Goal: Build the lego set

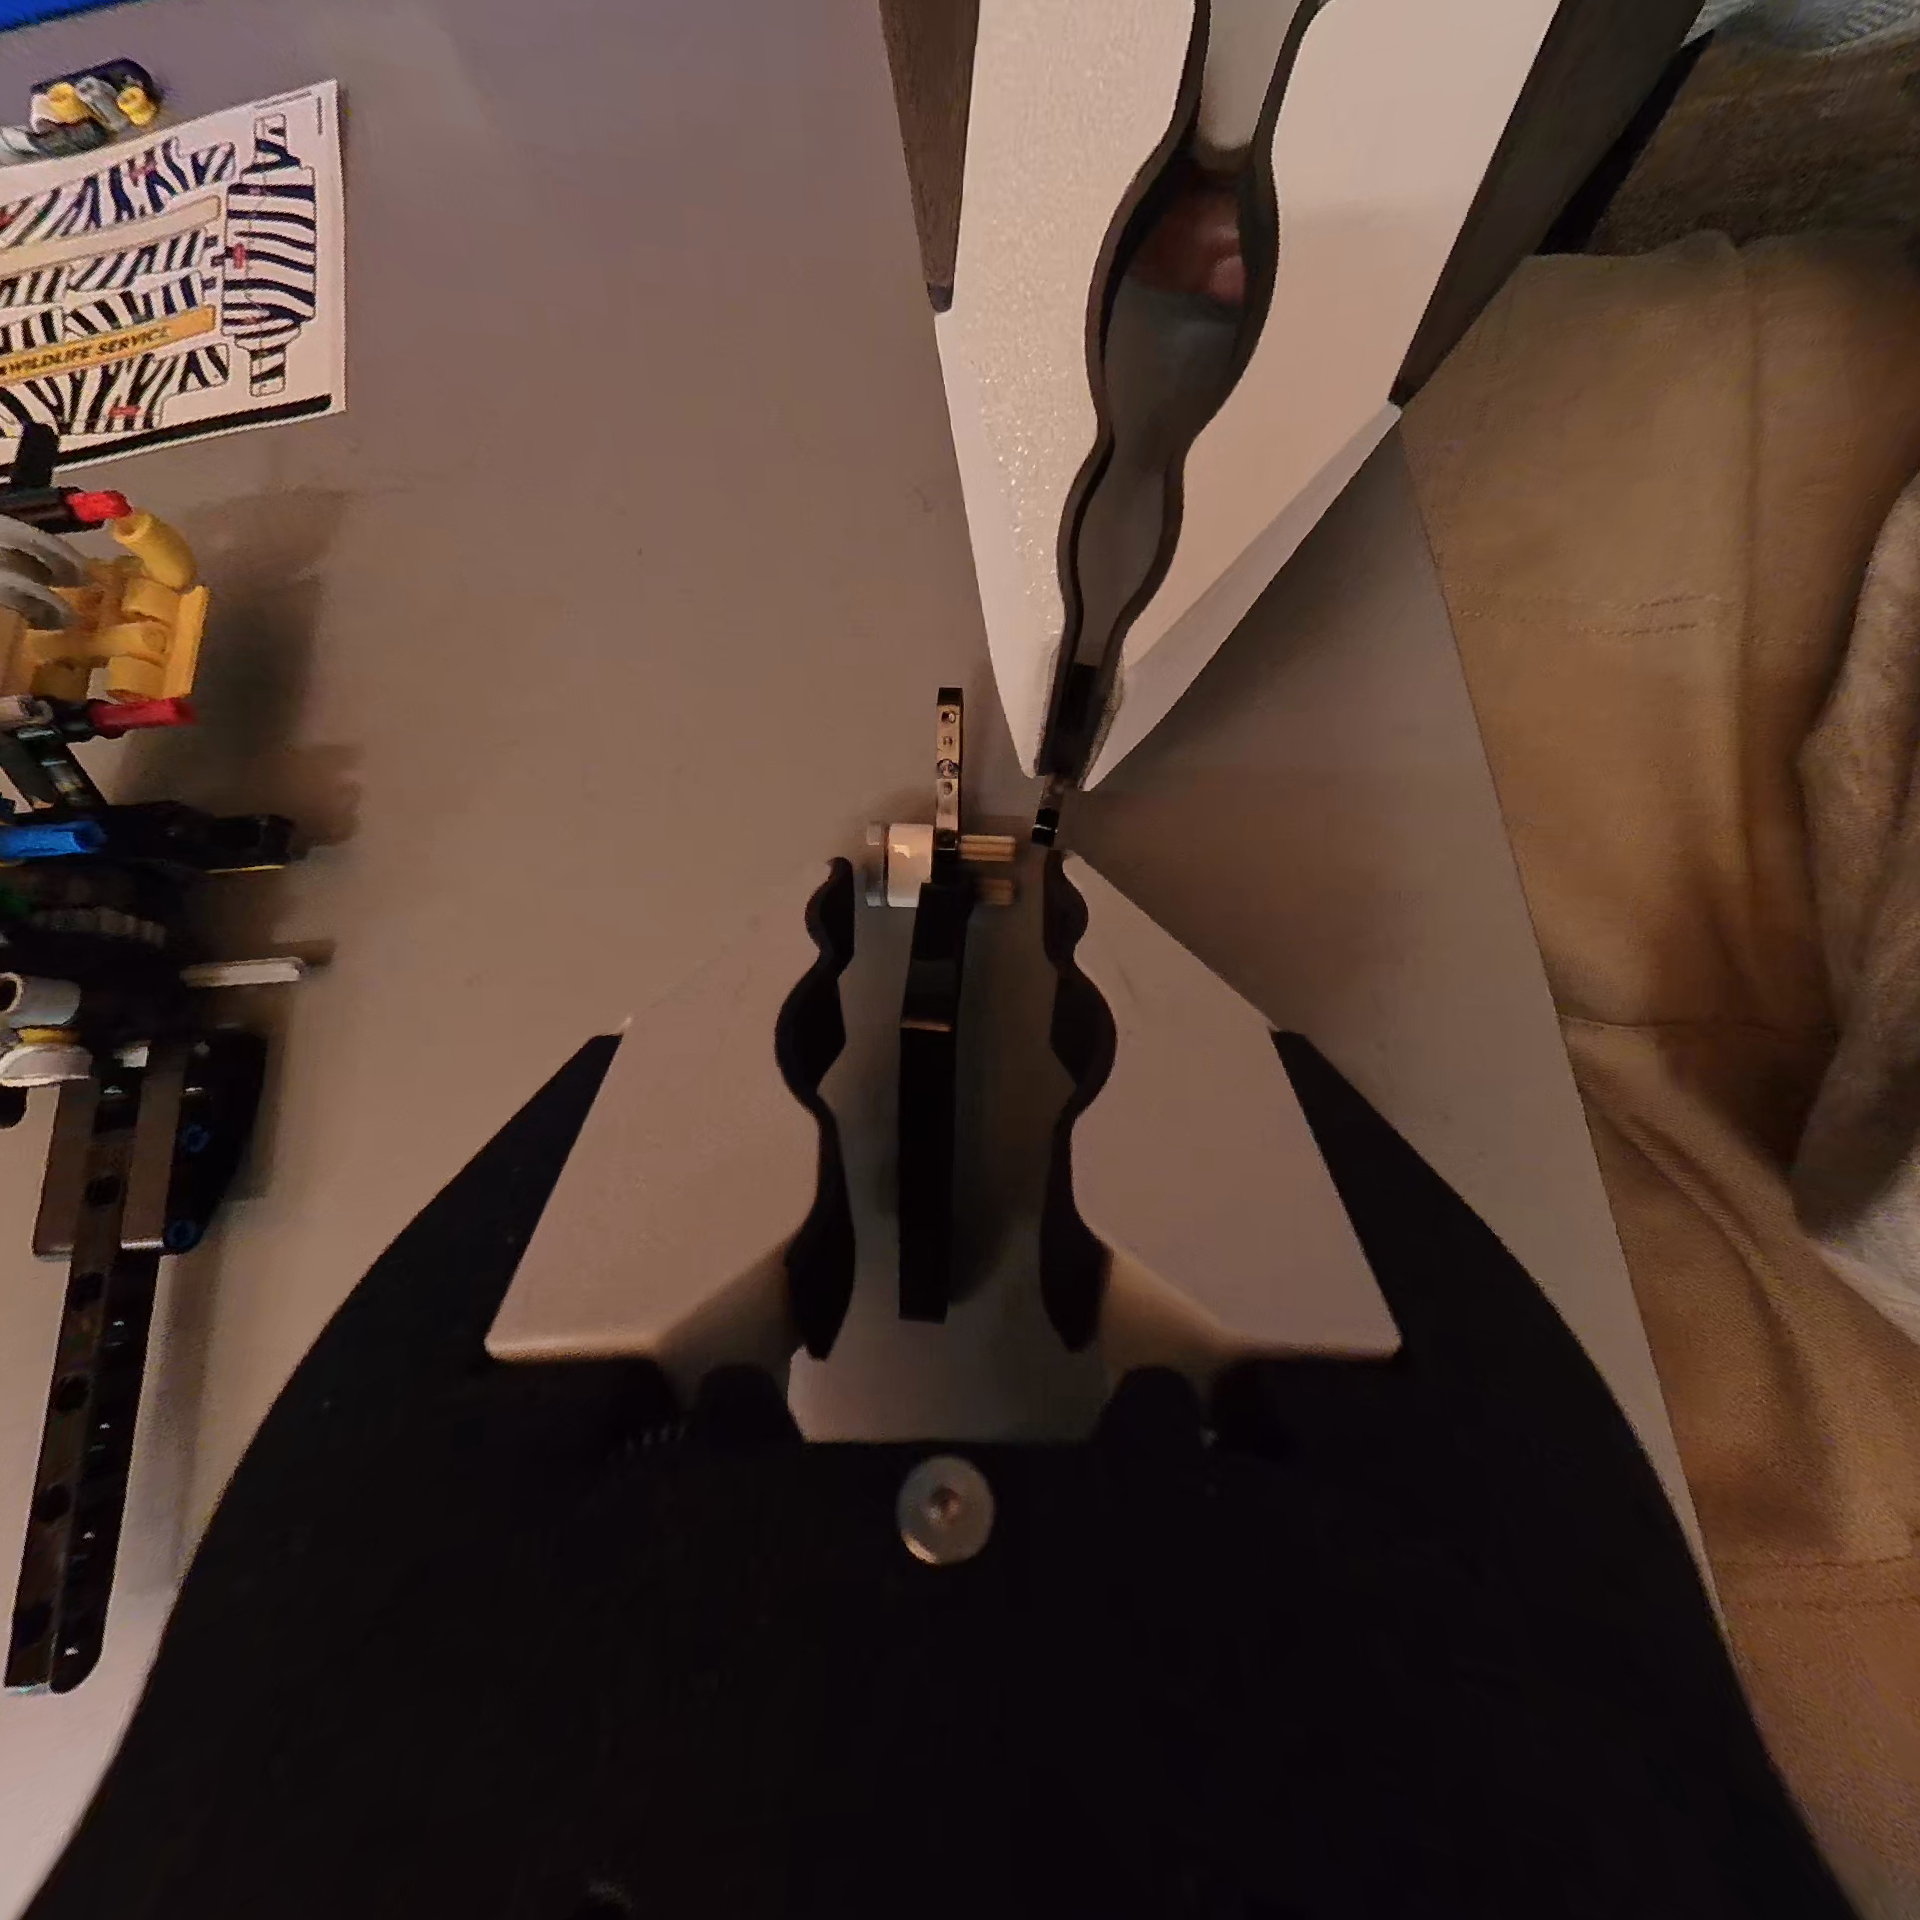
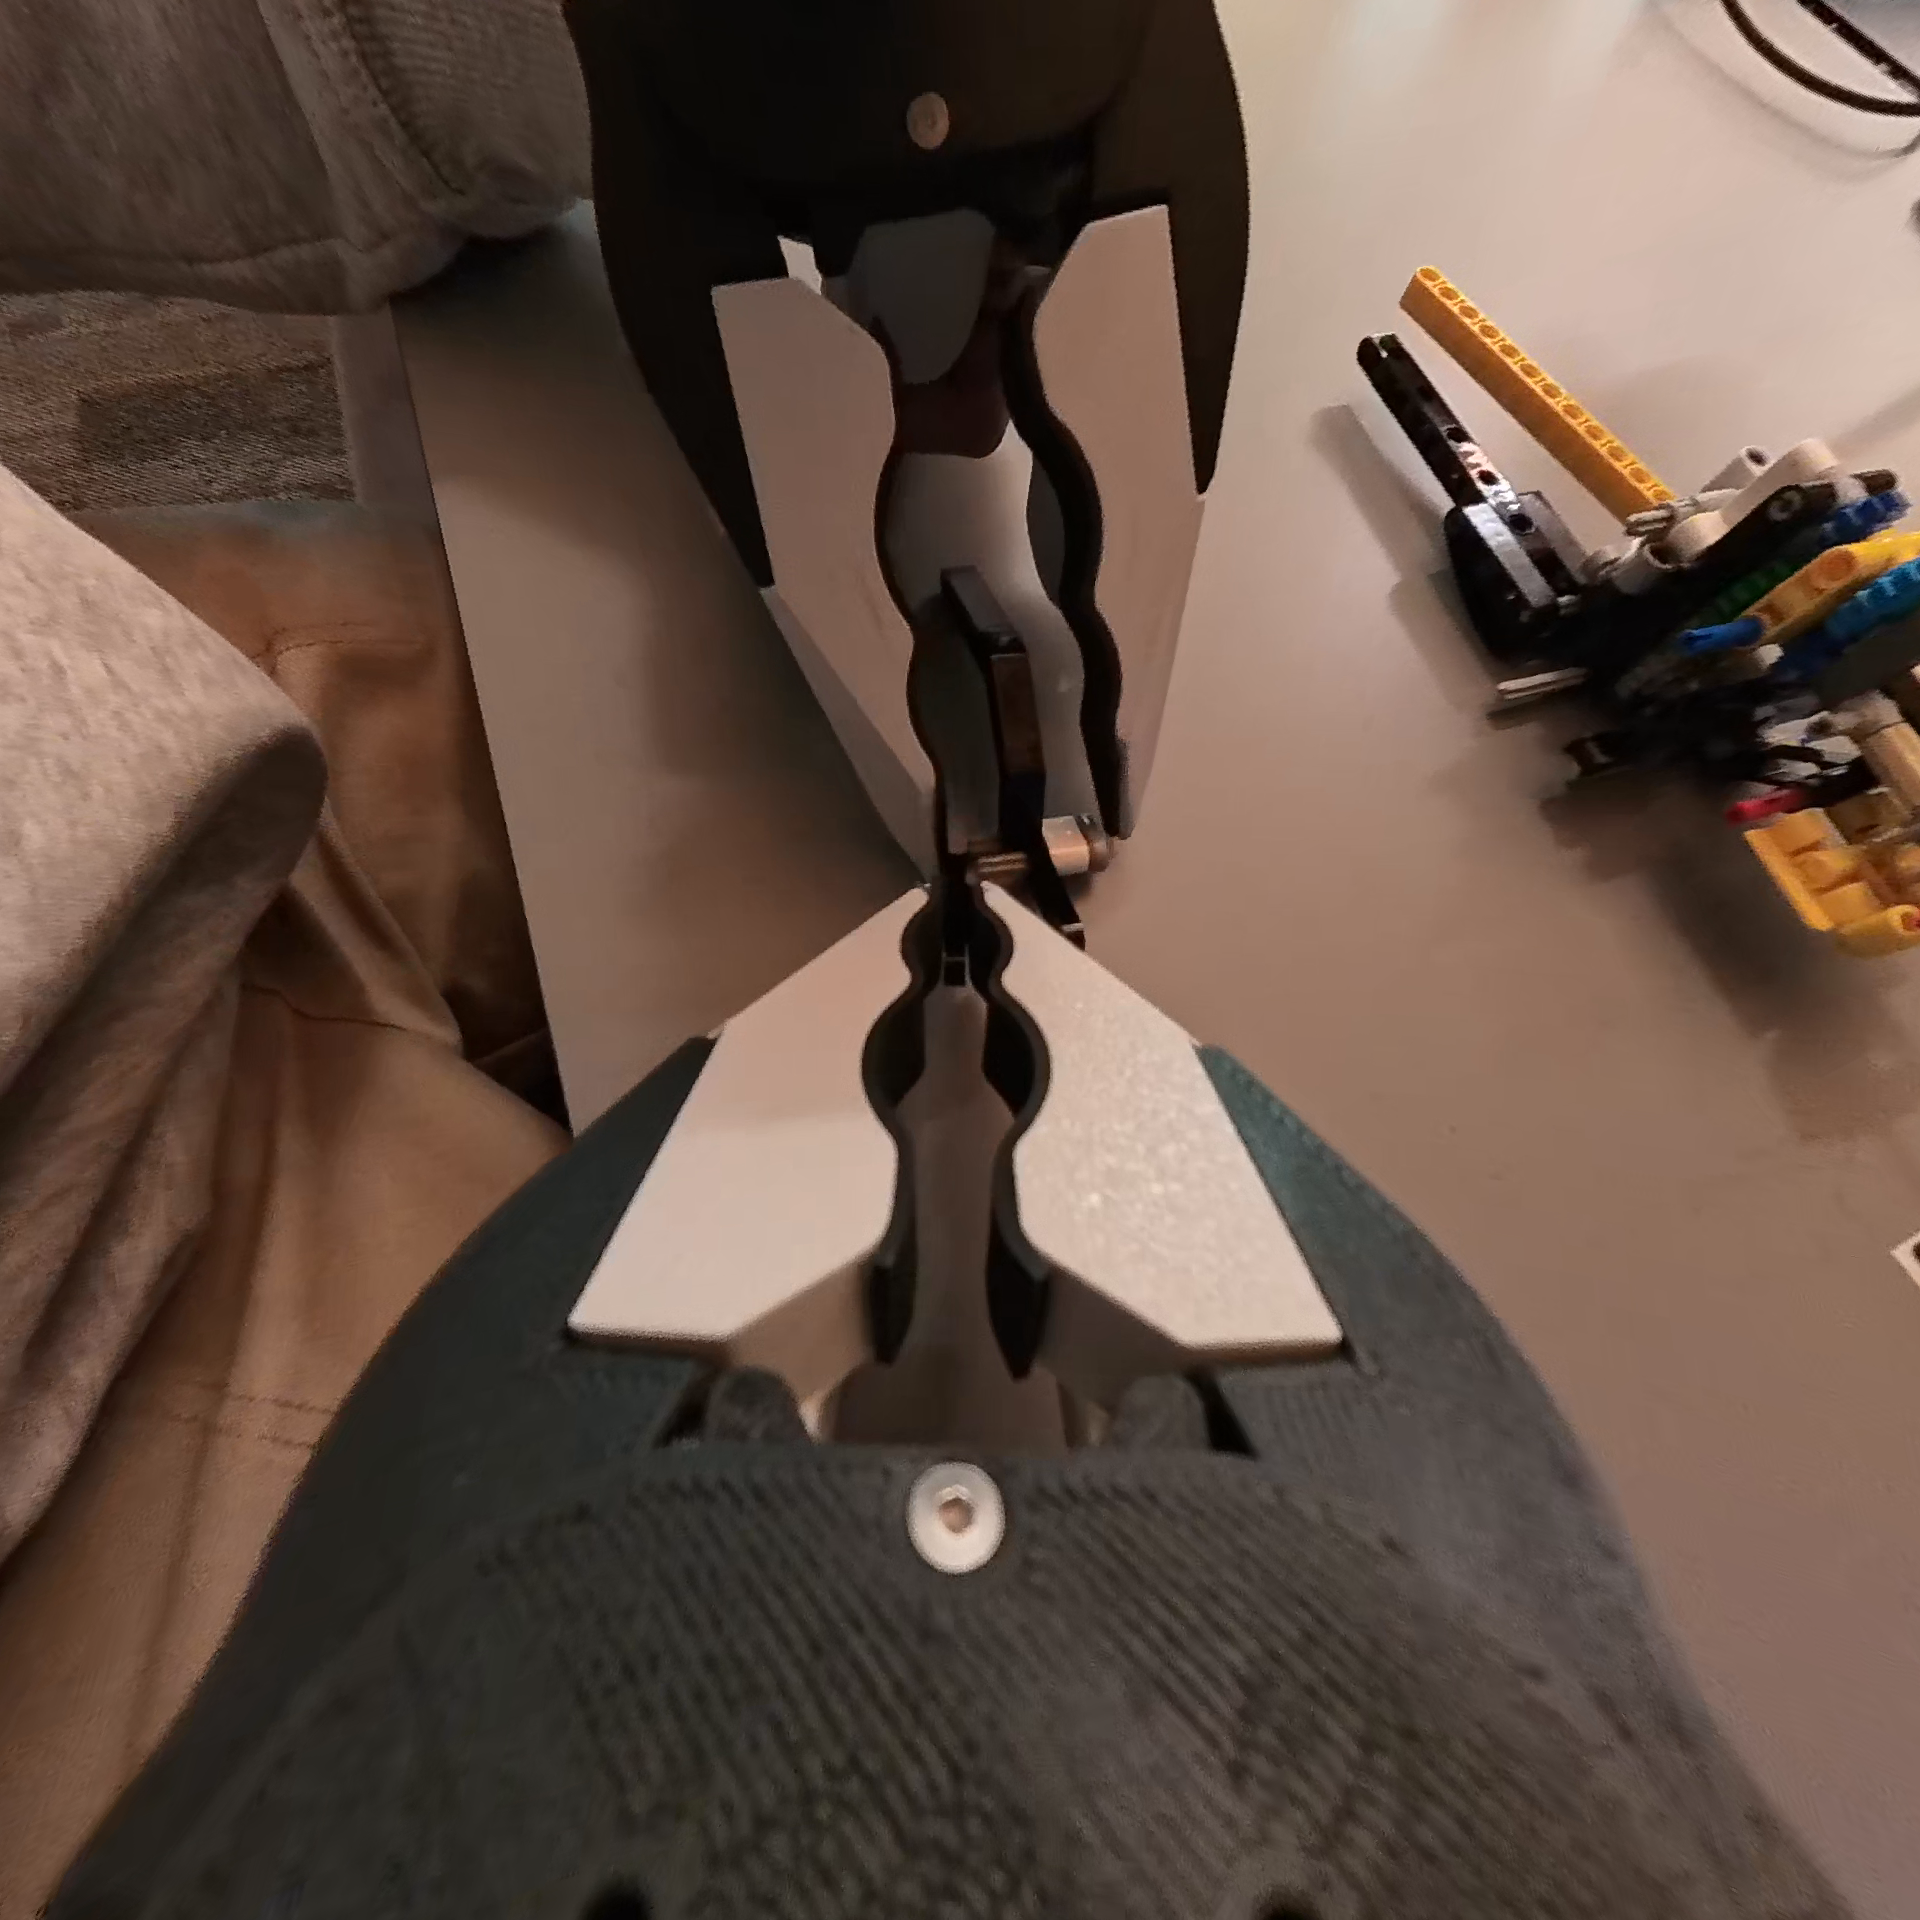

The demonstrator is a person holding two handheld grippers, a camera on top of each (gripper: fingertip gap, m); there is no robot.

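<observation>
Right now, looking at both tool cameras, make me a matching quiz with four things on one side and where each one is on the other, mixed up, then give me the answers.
Things
1. small black pin
2. black beam with a tan axle
3. zebra-striped sticker sheet
4. half-built model

Places
A. flat on the table, far left in the left view
B. pinched at the right tool tips
C. between the fingers of the left tool
D. on the table, right side of the right view

Pairs: 1-B, 2-C, 3-A, 4-D
</observation>
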